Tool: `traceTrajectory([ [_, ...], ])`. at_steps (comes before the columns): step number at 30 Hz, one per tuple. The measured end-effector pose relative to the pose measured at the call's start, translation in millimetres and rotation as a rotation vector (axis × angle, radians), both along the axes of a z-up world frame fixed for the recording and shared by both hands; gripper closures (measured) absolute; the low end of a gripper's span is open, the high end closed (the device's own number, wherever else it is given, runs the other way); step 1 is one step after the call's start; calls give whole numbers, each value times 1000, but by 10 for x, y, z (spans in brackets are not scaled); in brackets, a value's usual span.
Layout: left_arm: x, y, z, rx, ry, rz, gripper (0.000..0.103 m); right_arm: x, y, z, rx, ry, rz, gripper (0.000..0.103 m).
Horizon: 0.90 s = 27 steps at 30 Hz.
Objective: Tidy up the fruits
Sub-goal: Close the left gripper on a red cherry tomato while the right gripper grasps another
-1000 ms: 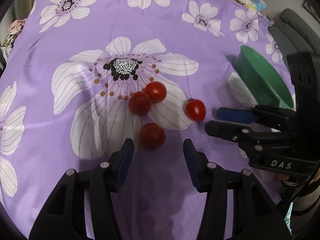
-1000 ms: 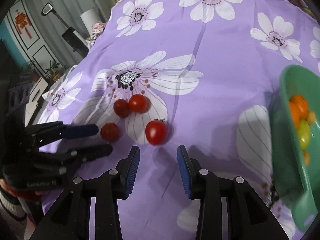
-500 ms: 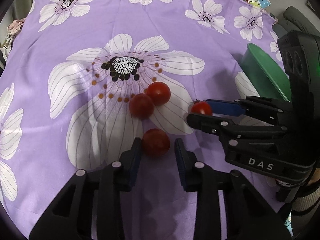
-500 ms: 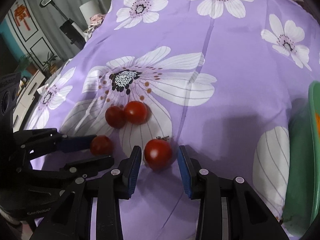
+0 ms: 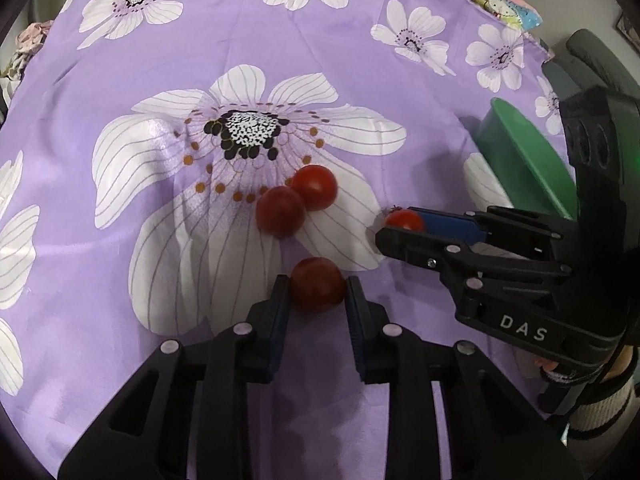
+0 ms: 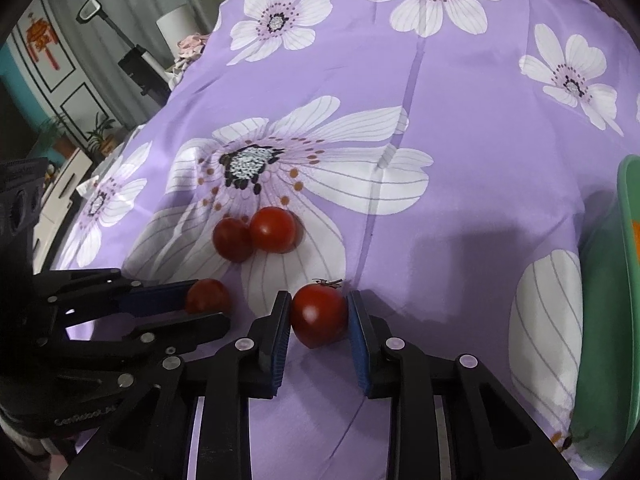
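Left wrist view is showing the left gripper [image 5: 318, 292] now closed on a tomato [image 5: 317, 284], its jaws having just been narrowing around it until both pads are pressing the fruit's sides. Right wrist view is showing the same for the right gripper [image 6: 318, 316], which has just been closing the last bit onto the stemmed tomato [image 6: 319, 314] and is now pinching it. Both fruits are lying on the purple flowered cloth [image 5: 120, 60] that covers the worktop, toward its near edge. Two more tomatoes [image 5: 296, 200] are sitting touching each other further in, untouched. The green bowl [image 5: 524, 160] is waiting at the right edge, with orange fruit showing inside. Both grasps appear secured, so lifting toward the bowl looks like the coming step.
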<state>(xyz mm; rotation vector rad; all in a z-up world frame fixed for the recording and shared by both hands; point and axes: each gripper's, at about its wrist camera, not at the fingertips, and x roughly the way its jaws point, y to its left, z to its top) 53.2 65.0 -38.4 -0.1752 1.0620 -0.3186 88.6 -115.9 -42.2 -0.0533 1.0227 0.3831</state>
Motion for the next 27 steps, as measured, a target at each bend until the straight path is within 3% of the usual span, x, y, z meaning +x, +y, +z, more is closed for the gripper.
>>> traceTrajectory([
  [13, -196, 47, 262, -160, 4, -1, 76, -386, -143, 278, 81, -45, -22, 74],
  [27, -396, -169, 508, -127, -34, -30, 76, -712, -479, 561, 135, -128, -102, 74],
])
